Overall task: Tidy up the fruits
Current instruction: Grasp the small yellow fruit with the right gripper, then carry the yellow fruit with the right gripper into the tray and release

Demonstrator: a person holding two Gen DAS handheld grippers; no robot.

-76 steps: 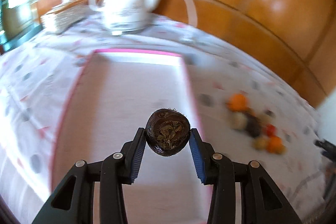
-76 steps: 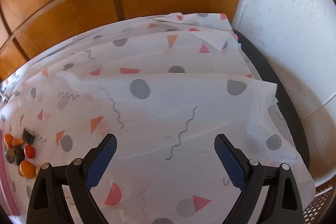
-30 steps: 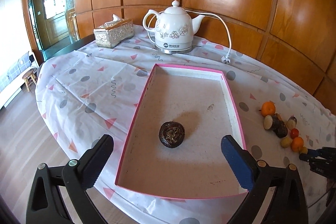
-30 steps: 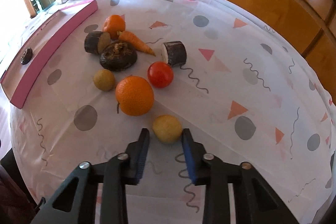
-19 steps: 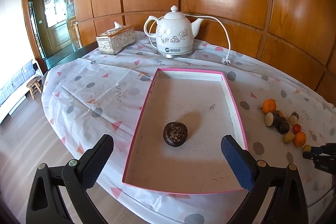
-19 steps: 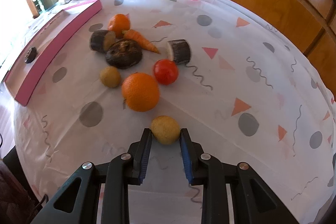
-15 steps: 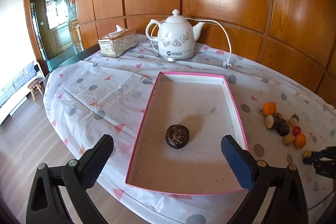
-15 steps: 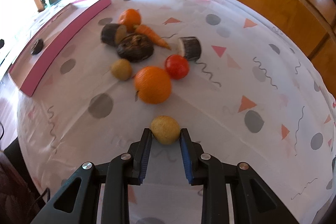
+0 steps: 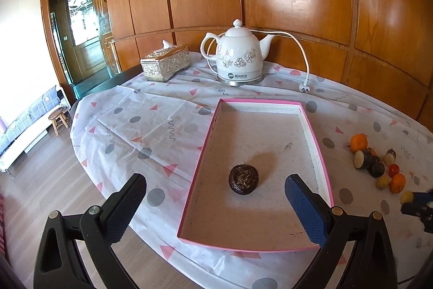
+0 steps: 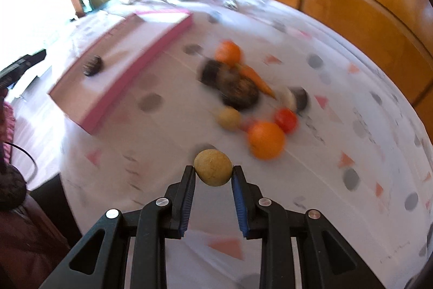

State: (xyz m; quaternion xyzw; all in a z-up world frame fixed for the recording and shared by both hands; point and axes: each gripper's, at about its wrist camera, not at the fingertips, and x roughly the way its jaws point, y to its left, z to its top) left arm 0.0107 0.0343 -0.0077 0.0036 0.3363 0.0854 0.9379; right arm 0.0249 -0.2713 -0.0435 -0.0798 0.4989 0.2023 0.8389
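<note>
The right gripper (image 10: 213, 172) is clamped on a small yellow-brown fruit (image 10: 213, 167), pinched across its middle above the tablecloth (image 10: 311, 180). It looks light, firm and round, so it could roll out of an off-centre squeeze. The left gripper (image 9: 215, 203) hangs wide apart over the pink tray (image 9: 319, 153), where 1 dark fruit (image 9: 243, 178) sits.

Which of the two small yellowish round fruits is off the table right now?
The one clamped in the right gripper: that yellowish fruit sits between its jaws. The other yellowish fruit lies on the tablecloth beside the larger orange.
</note>
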